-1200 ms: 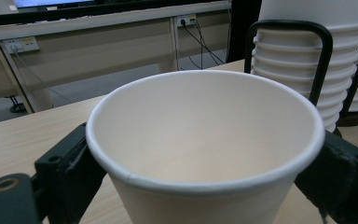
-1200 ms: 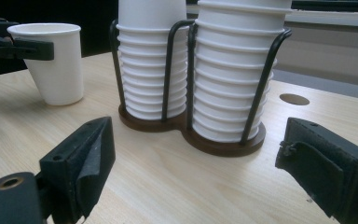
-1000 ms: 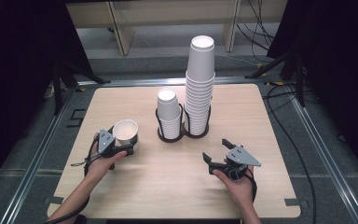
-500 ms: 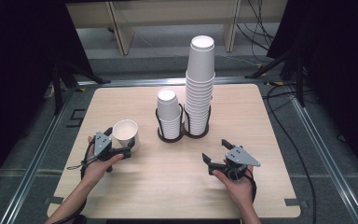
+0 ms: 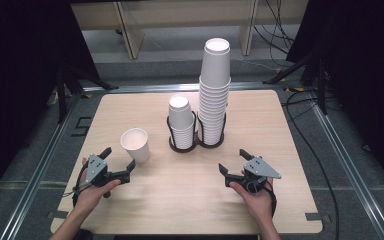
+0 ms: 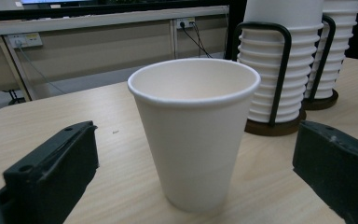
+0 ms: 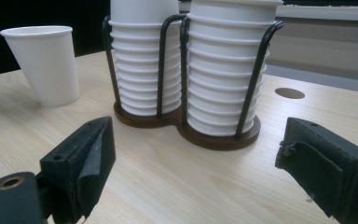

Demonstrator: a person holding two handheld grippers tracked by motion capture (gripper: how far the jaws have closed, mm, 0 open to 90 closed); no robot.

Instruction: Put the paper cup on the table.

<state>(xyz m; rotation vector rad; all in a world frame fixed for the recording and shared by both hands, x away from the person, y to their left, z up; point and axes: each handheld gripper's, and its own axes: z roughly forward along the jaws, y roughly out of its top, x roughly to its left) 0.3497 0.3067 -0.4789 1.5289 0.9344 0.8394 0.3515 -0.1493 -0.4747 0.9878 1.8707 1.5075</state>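
A single white paper cup (image 5: pixel 135 144) stands upright on the light wooden table (image 5: pixel 145 205), mouth up and long axis vertical, left of a dark two-ring cup holder (image 5: pixel 196 143) and apart from it. The holder carries a short stack of cups (image 5: pixel 181 121) in its left ring and a much taller stack (image 5: pixel 214 95) in its right ring, both stacks with their bases on top and mouths down. The left gripper (image 5: pixel 116 159) sits just in front of the single cup, its jaws spread wide and holding nothing; in the left gripper view the cup (image 6: pixel 195 131) stands ahead, framed between the two black jaws, clear of both. The right gripper (image 5: pixel 234 161) rests near the table's front right, jaws likewise wide apart and empty, aimed toward the holder (image 7: pixel 186 125).
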